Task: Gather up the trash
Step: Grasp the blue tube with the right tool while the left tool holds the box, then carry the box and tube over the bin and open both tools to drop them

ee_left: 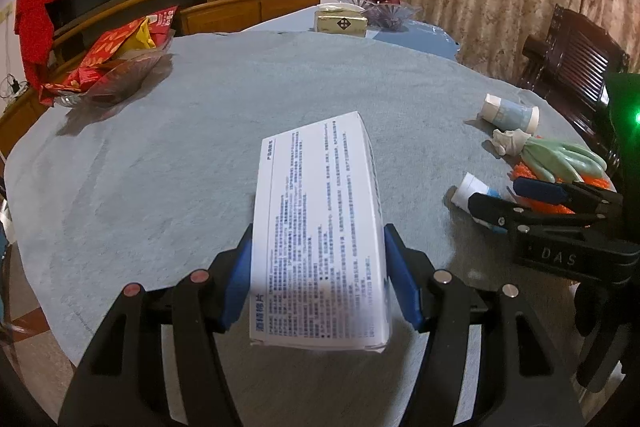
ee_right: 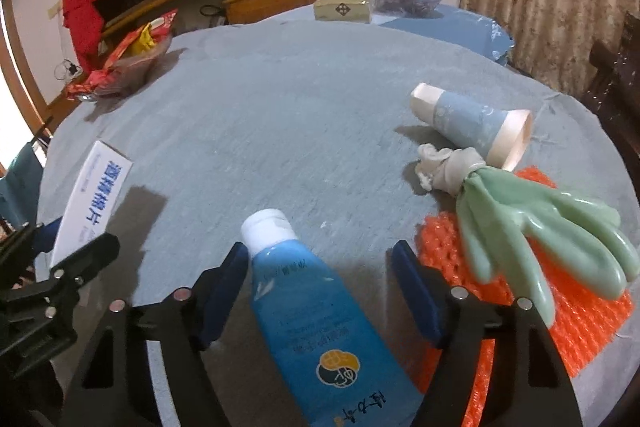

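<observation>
On the near table (ee_right: 280, 107), right gripper (ee_right: 320, 267) is straddling the blue tube (ee_right: 316, 307), jaws spread, pads not yet touching; center it before squeezing. Left gripper (ee_left: 318, 275) is pinching the white box (ee_left: 320, 227).

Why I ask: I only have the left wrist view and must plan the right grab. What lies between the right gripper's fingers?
Observer: A blue tube with a white cap lies between the right gripper fingers, cap pointing away.
Operator: Are the pads pressing it?
Observer: No; the finger nearer the green glove stands clear of the tube.
Operator: Anything crowding that side?
Observer: The orange mesh under that glove starts right beside that finger.
</observation>
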A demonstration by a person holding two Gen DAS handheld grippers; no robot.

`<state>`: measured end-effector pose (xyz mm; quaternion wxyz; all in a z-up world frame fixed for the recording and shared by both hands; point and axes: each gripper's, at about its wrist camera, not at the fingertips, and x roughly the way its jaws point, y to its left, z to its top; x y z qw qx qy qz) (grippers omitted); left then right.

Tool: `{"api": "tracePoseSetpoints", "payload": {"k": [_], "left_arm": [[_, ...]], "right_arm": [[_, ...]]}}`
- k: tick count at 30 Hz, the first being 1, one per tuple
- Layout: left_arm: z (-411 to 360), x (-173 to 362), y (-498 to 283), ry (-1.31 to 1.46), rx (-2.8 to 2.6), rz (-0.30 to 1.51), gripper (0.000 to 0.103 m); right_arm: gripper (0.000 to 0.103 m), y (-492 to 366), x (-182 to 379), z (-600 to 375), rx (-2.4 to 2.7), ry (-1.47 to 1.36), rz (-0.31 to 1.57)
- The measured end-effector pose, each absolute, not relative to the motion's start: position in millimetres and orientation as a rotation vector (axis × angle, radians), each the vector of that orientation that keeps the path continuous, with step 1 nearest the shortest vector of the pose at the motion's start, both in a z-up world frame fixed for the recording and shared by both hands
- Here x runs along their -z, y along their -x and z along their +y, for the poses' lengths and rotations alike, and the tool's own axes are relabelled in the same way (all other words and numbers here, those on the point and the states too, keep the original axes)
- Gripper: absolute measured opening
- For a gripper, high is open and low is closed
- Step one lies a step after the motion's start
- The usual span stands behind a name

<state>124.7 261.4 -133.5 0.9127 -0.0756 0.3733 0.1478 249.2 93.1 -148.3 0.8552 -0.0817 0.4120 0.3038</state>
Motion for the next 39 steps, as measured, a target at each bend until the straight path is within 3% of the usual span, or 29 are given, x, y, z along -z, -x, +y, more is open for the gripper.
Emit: {"api": "tracePoseSetpoints", "payload": {"k": [6, 10, 39], "left_arm": [[262, 135, -129, 0.16, -0.31, 0.771, 0.06], [262, 135, -131, 0.161, -0.315, 0.774, 0.06], [216, 101, -141, 0.119, -0.221, 0.701, 0.06]], "right_arm": [[0.068, -248, 155, 100, -0.682, 0.222, 0.881], [0.046, -247, 154, 99, -0.68, 0.23, 0.874], [0.044, -225, 88, 23, -0.622, -0.031, 0.838]]}}
